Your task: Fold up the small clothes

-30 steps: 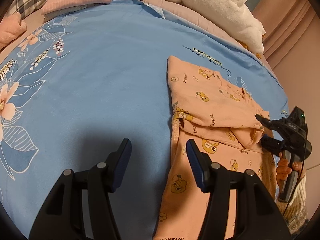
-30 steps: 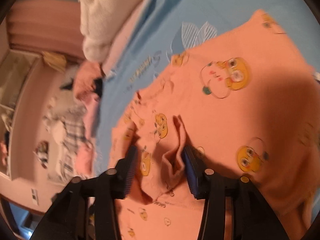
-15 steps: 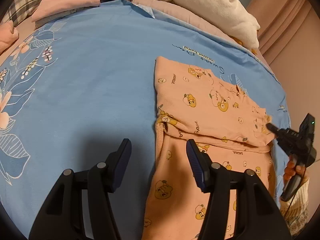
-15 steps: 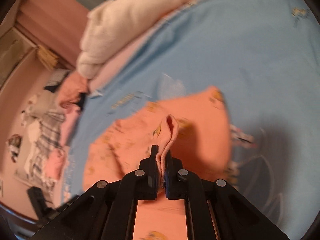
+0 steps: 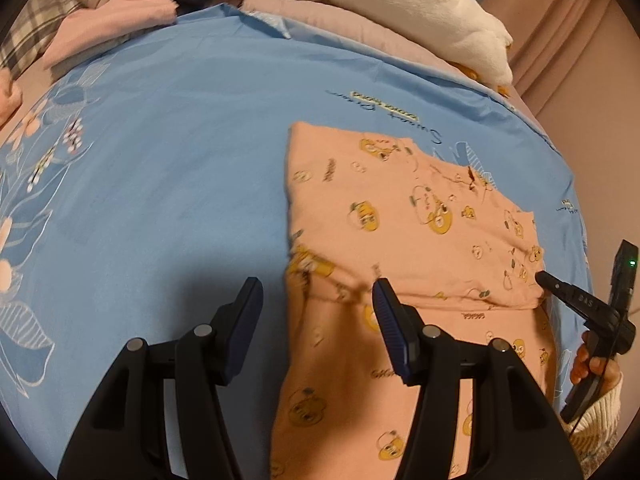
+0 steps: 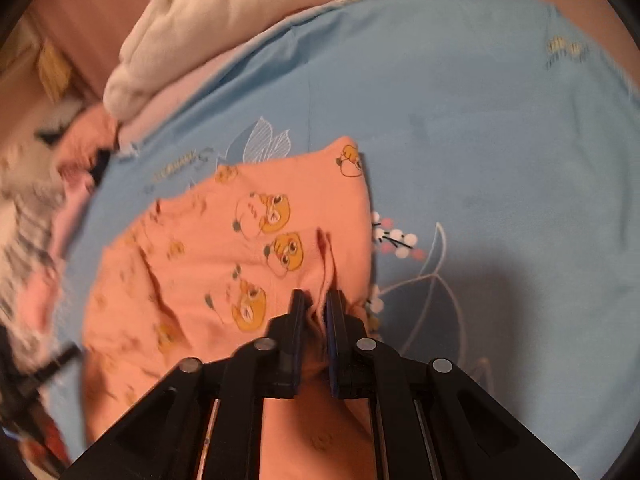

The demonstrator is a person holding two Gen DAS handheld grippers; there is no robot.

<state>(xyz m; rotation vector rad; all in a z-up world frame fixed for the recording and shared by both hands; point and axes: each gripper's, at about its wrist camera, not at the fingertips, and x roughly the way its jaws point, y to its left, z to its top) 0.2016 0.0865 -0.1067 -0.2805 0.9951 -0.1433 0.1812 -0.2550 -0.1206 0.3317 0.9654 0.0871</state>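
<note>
**One garment, two grippers**

I see one peach garment (image 5: 404, 220) lying partly folded on the blue sheet (image 5: 168, 152). My right gripper (image 6: 318, 304) pinches its edge; my left gripper (image 5: 318, 296) hovers with fingers apart, holding nothing

On the blue bedsheet (image 5: 168, 128), upper right of the left wrist view, cursive lettering is printed upside down; only "Sweet" can be made out, beside a small yellow label too blurred to be read. Small printed words are scattered on the peach garment (image 5: 384, 216), upside down and unreadable. Embossed characters on the right claw (image 5: 540, 278) cannot be read.
</note>
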